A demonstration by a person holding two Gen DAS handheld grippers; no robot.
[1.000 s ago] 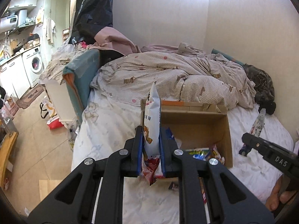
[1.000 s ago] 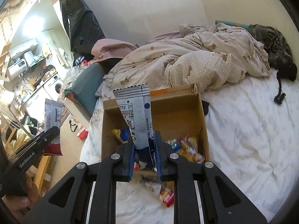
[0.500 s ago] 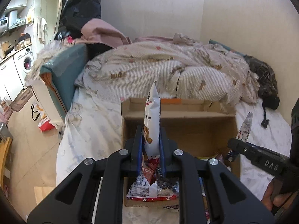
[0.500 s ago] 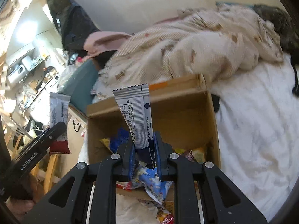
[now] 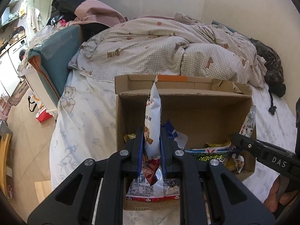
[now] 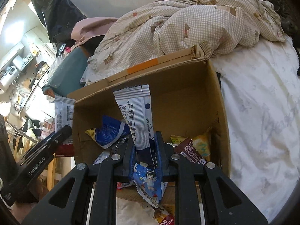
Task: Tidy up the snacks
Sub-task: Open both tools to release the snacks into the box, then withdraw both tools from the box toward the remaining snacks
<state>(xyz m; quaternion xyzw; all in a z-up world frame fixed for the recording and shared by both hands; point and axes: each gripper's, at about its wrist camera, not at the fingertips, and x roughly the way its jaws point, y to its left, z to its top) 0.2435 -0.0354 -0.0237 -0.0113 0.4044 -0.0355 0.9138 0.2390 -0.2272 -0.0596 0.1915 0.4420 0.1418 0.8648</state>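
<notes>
An open cardboard box [image 5: 189, 112] stands on the bed with several snack packets lying in it. My left gripper [image 5: 151, 131] hangs over the box's near left part, shut on an upright white snack packet [image 5: 152, 108] with a red lower end. My right gripper [image 6: 145, 136] is low over the same box [image 6: 187, 101]. A white and blue snack packet [image 6: 135, 108] stands between its pads, still pinched, while the jaws are opening. In each wrist view the other gripper shows at the side, with its packet [image 5: 250, 118] [image 6: 63, 112].
A checked duvet [image 5: 159, 43] is heaped behind the box on the white sheet [image 5: 84, 123]. A teal cushion [image 5: 56, 56] lies at the bed's left edge, and beyond it the floor drops away. One snack packet [image 6: 165, 219] lies on the sheet before the box.
Both grippers have come down and forward with their packets, from before the box to over its inside. The box now fills more of each view.
</notes>
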